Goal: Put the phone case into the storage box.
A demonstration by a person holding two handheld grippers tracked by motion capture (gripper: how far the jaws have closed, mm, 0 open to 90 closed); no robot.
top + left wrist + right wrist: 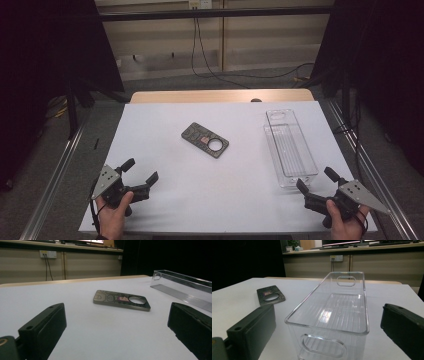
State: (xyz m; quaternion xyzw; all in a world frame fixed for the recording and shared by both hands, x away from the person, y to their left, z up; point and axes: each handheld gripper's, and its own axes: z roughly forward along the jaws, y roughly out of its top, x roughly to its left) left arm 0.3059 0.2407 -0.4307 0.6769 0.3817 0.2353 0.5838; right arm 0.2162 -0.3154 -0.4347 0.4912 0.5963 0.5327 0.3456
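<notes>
Phone case (205,141) lies flat on the white table (165,200), well ahead of the left tongs (142,176) and up-left of the right tongs (316,180), both spread wide and holding nothing, with the clear bin (291,148) just ahead of the right pair.

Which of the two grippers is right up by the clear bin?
The right gripper: its open jaws point at the near end of the clear bin. The left gripper, also open, sits at the table's opposite corner, aimed toward the dark phone case.
</notes>
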